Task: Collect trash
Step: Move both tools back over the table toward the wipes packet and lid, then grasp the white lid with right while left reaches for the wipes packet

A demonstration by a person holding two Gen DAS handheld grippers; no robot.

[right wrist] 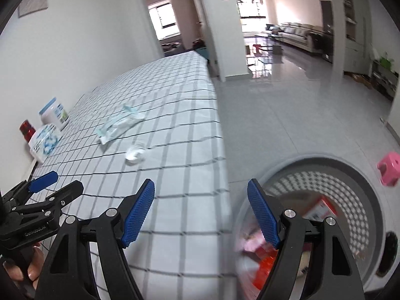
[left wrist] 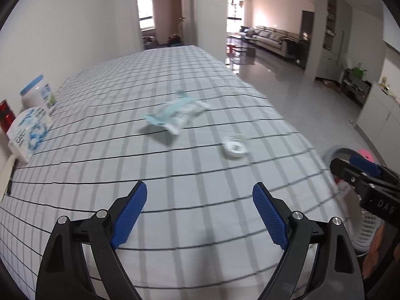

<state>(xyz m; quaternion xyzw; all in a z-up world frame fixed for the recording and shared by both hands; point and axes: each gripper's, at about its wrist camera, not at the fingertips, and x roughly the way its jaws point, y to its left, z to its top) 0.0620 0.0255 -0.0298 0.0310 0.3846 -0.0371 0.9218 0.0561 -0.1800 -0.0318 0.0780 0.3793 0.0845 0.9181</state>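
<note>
Presently, the left gripper (left wrist: 200,215) stood with its jaws wide apart and nothing between the blue pads, poised above the near part of the checked table (left wrist: 175,75). The right gripper (right wrist: 201,212) was likewise spread wide and empty, straddling the table's edge with the perforated basket (right wrist: 355,172) directly below and to its right on the floor. The basket already held some items, among them a red-and-white carton (right wrist: 322,207), so part of the collecting appeared done. Two pieces of trash remained on the cloth: a pale blue-and-white wrapper (left wrist: 175,115) near mid-table and a small clear plastic cup (left wrist: 235,147) just beyond it toward the edge. Neither was touched. A jar (left wrist: 40,95) and tissue pack (left wrist: 30,130) by the wall looked like stored goods rather than trash.
</note>
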